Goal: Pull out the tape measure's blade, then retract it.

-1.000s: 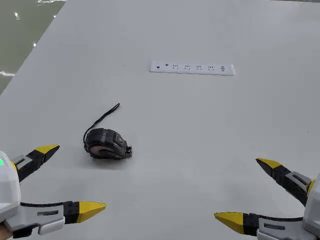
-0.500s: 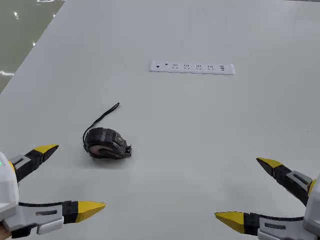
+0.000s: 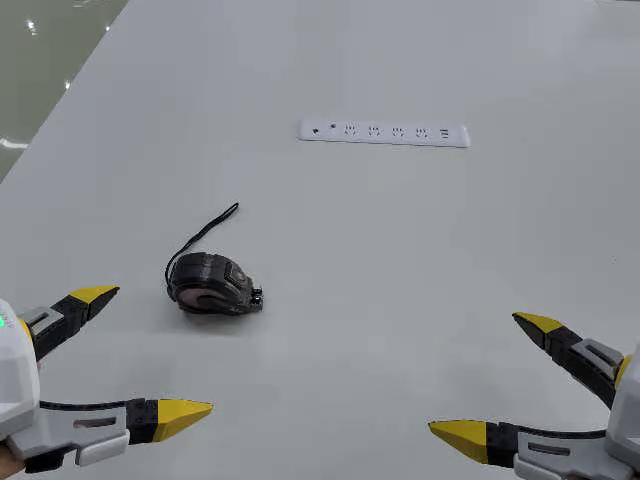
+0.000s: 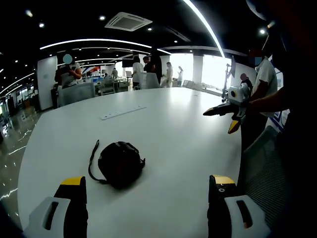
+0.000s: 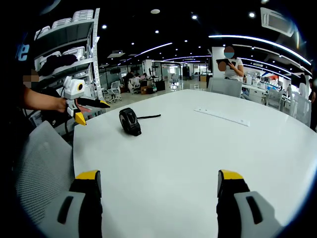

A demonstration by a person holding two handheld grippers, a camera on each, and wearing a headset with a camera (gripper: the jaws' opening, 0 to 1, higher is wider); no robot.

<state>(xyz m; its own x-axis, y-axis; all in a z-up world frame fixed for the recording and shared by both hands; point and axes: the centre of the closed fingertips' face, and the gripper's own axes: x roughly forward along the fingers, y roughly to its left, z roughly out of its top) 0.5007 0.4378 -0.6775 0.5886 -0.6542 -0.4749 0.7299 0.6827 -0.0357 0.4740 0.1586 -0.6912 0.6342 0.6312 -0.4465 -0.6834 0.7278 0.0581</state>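
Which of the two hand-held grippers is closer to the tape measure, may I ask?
The left hand-held gripper: the tape measure lies ahead of its open jaws; the right hand-held gripper is farther off.

I count one black, rounded plastic tape measure (image 3: 213, 285), one long white plastic power strip (image 3: 384, 133) and one pale grey tabletop (image 3: 400, 260). I see two white grippers with yellow-tipped black jaws: the left gripper (image 3: 155, 350) and the right gripper (image 3: 478, 375).
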